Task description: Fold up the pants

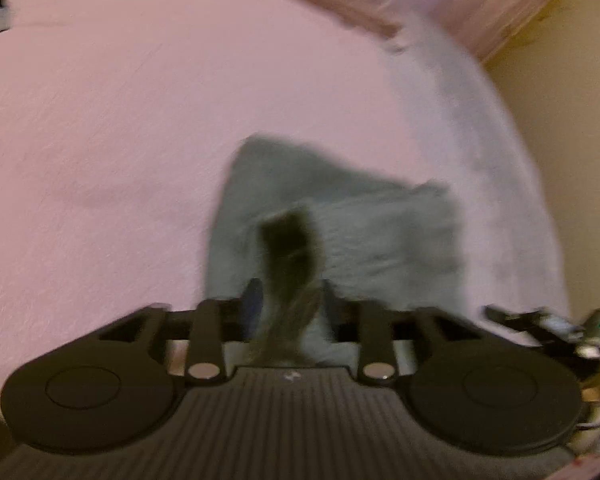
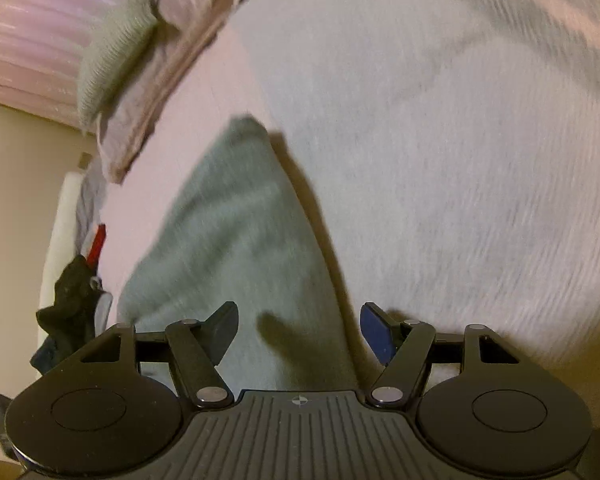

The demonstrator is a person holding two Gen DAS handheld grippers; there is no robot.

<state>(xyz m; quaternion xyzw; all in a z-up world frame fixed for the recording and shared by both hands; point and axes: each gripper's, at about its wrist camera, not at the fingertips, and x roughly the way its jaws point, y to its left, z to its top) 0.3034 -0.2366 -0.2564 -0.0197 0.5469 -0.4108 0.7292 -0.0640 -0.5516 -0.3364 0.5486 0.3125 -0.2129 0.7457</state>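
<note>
The grey-green pants lie folded into a compact slab on the pink sheet. My left gripper hangs low over their near edge. Its jaws stand apart, and a dark, blurred strip runs up between them; it looks loose, not pinched. In the right wrist view the same pants taper away to a rounded far corner. My right gripper is open just above their near end, with cloth below the gap and nothing pressed between the fingers.
A pale fuzzy blanket covers the bed to the right of the pants. A ribbed green pillow and a mauve pillow sit at the bed's far end. Dark clothes hang at the bed's left edge, beside a beige wall.
</note>
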